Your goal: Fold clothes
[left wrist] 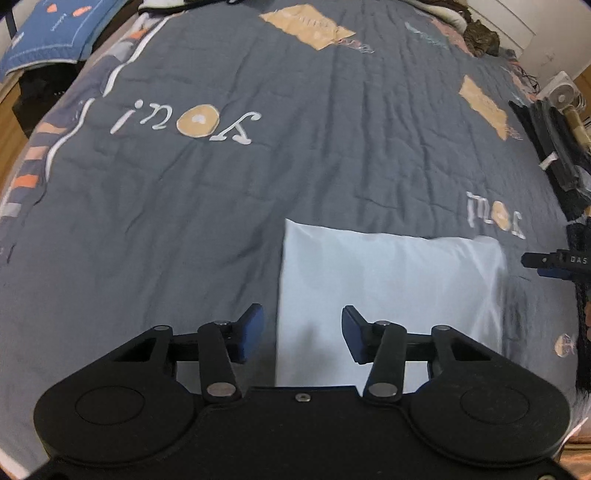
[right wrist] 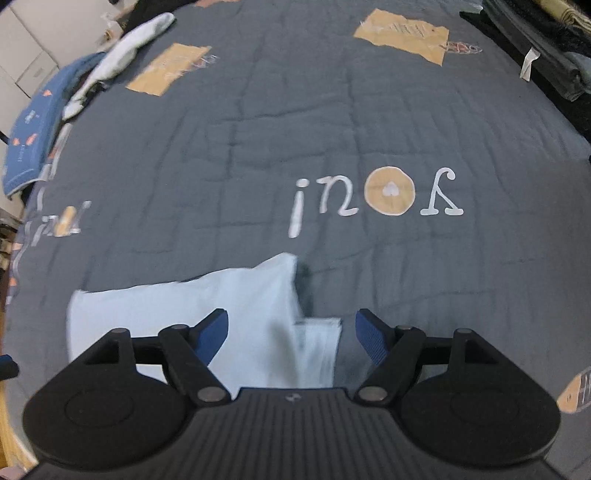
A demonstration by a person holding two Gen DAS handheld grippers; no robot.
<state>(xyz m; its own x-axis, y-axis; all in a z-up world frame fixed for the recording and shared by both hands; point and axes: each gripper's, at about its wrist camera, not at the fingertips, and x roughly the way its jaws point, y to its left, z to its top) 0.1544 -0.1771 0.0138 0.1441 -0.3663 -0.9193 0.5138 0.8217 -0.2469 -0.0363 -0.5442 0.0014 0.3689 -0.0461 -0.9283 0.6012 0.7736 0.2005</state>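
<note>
A light blue folded garment [left wrist: 388, 288] lies flat on the grey bedspread [left wrist: 184, 203]. In the left wrist view my left gripper [left wrist: 303, 314] hovers over the garment's left edge. One blue pad [left wrist: 253, 328] is over the bedspread and the other is over the cloth, and the jaws stand apart with nothing pressed between them. In the right wrist view the same garment [right wrist: 177, 306] shows its right edge with layered folds [right wrist: 317, 347]. My right gripper [right wrist: 292, 317] is open wide, straddling that edge without touching it.
The grey bedspread [right wrist: 258, 147] has white lettering and tan patches. A blue pillow [left wrist: 48, 33] sits at the far left corner, with a pale crumpled garment [right wrist: 122, 55] beside it. Dark folded clothes [left wrist: 554, 147] are stacked along the right side, near a small fan [left wrist: 563, 94].
</note>
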